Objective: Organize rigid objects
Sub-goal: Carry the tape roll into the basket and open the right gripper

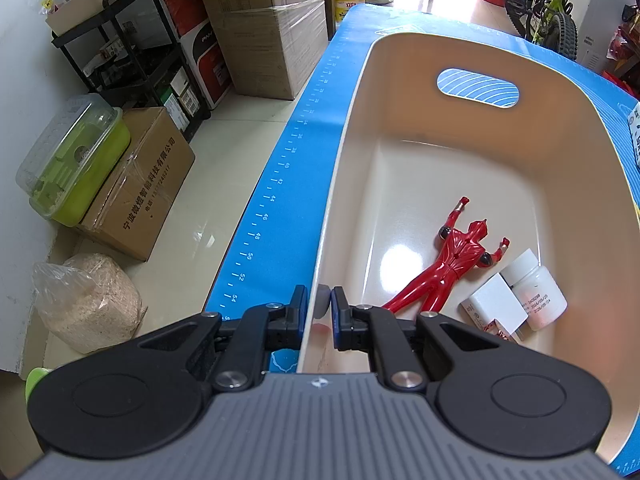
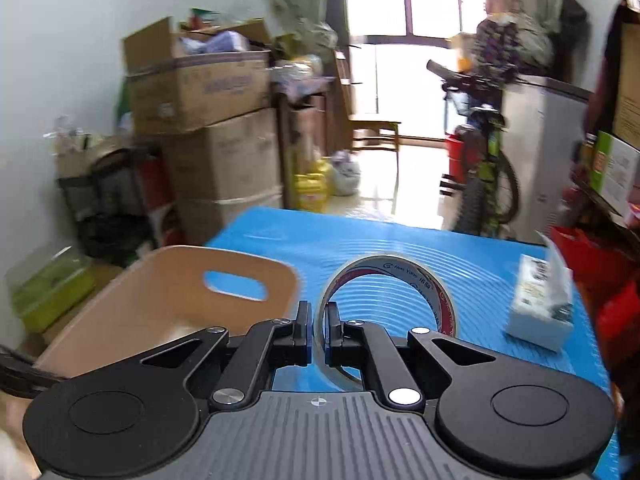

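A cream plastic bin (image 1: 348, 128) sits on the blue mat (image 1: 280, 168). My left gripper (image 1: 319, 304) is shut on the bin's near-left rim, one finger outside and one inside the wall. Inside the bin lie a red toy figure (image 1: 448, 264), a white bottle (image 1: 536, 288) and a small white box (image 1: 496, 308). In the right wrist view my right gripper (image 2: 318, 318) is shut on the wall of a roll of clear tape (image 2: 430, 286), held up above the mat (image 2: 400, 248). The bin (image 2: 168, 292) stands to its left.
A white tissue pack (image 2: 540, 304) lies on the mat's right side. Cardboard boxes (image 1: 264, 24), a black rack (image 1: 132, 52) and a green lidded container (image 1: 72, 160) stand on the floor to the left. A bicycle (image 2: 480, 160) stands beyond the table's far edge.
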A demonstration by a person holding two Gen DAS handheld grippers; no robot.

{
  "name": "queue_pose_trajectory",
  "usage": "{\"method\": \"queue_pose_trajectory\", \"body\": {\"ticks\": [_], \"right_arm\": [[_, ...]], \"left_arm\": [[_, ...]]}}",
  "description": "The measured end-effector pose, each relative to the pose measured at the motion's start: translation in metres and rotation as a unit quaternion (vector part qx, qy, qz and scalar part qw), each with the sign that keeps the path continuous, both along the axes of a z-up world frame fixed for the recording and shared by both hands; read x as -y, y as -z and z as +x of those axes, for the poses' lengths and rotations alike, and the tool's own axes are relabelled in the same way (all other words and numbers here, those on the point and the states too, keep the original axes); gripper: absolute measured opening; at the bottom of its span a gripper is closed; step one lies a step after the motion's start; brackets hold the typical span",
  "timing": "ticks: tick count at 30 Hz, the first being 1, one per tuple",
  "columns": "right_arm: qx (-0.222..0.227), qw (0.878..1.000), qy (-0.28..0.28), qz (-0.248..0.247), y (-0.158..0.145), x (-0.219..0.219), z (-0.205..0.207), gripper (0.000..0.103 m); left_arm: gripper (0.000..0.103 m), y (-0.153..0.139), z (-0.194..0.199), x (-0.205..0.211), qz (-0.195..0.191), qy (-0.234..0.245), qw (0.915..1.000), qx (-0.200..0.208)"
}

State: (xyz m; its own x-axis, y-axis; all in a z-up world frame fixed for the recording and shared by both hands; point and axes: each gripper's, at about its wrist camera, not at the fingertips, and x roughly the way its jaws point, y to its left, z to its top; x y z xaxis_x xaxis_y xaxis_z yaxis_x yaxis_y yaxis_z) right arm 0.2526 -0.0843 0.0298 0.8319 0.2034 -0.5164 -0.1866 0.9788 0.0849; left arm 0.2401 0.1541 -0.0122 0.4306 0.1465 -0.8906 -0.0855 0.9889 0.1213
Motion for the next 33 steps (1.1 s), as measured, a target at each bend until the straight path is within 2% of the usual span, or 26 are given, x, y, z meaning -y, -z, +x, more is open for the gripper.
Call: {"method": "queue_pose_trajectory", "body": {"ticks": [8,11,16,26,30,31,33], "right_arm": [[-0.019,0.997,-0.076,-0.002,-0.001,-0.054,-0.005,0.017],[-0.040,0.993,-0.111,0.008,0.008,-0.068,-0.005,0.017],[-0.062,0.986,-0.152,-0.017,0.023,-0.097,-0.012,0.017],[-0.126,0.970,-0.201,-0.062,0.049,-0.131,-0.016,0.019],[-0.139,0.968,-0.201,-0.055,0.049,-0.129,-0.014,0.020],[-0.137,0.968,-0.203,-0.052,0.046,-0.127,-0.014,0.030],[-0.125,0.970,-0.203,-0.048,0.038,-0.120,-0.015,0.042]], "left_arm": [[0.014,0.000,0.000,0.000,0.002,0.001,1.0000,0.000],[0.014,0.000,0.000,0.000,0.002,0.001,1.0000,0.000],[0.014,0.000,0.000,0.000,0.002,0.001,1.0000,0.000],[0.014,0.000,0.000,0.000,0.002,0.002,1.0000,0.000],[0.014,0.001,0.000,0.001,0.001,0.001,1.0000,0.000],[0.014,0.001,0.000,0.001,0.001,0.001,1.0000,0.000],[0.014,0.002,0.001,0.002,0.001,0.001,1.0000,0.000]]}}
